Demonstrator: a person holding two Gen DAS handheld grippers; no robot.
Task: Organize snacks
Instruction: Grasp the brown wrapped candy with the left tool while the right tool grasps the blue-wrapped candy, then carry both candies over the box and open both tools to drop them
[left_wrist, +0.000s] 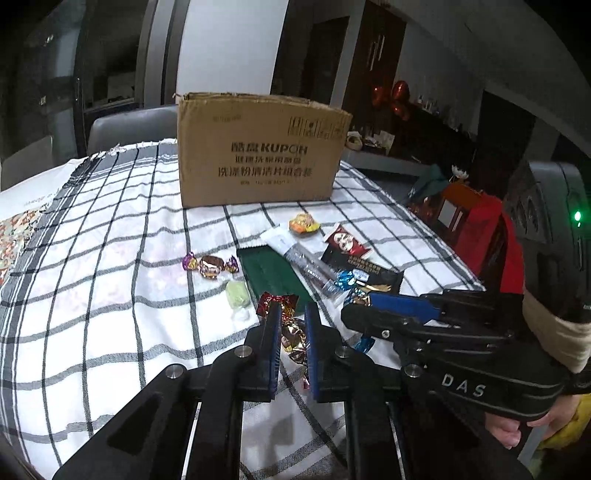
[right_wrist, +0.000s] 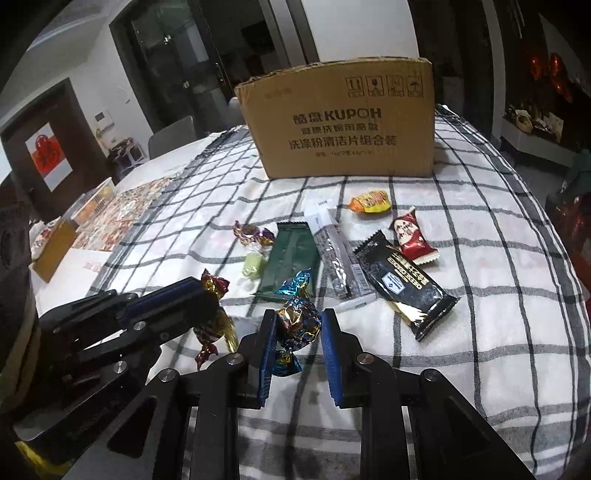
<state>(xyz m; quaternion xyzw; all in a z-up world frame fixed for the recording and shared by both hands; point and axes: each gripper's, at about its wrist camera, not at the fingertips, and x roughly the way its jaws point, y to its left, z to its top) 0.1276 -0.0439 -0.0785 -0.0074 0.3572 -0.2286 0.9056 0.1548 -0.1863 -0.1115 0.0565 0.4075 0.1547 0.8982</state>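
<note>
Right wrist view alone shows full black snack bar (right_wrist: 404, 282) on checked bench cloth (right_wrist: 498, 258), cardboard box (right_wrist: 340, 122) behind, right gripper (right_wrist: 298, 325) fingers clamped on blue-gold foil candy (right_wrist: 299, 323), left gripper (left_wrist: 290, 325) fingers clamped on red-gold foil candy (left_wrist: 291, 334).

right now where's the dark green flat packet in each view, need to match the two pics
Left wrist view: dark green packet at centre, just beyond the left gripper.
Right wrist view: left of centre, beyond the right gripper.
Shared landmark: cardboard box behind the snacks.
</note>
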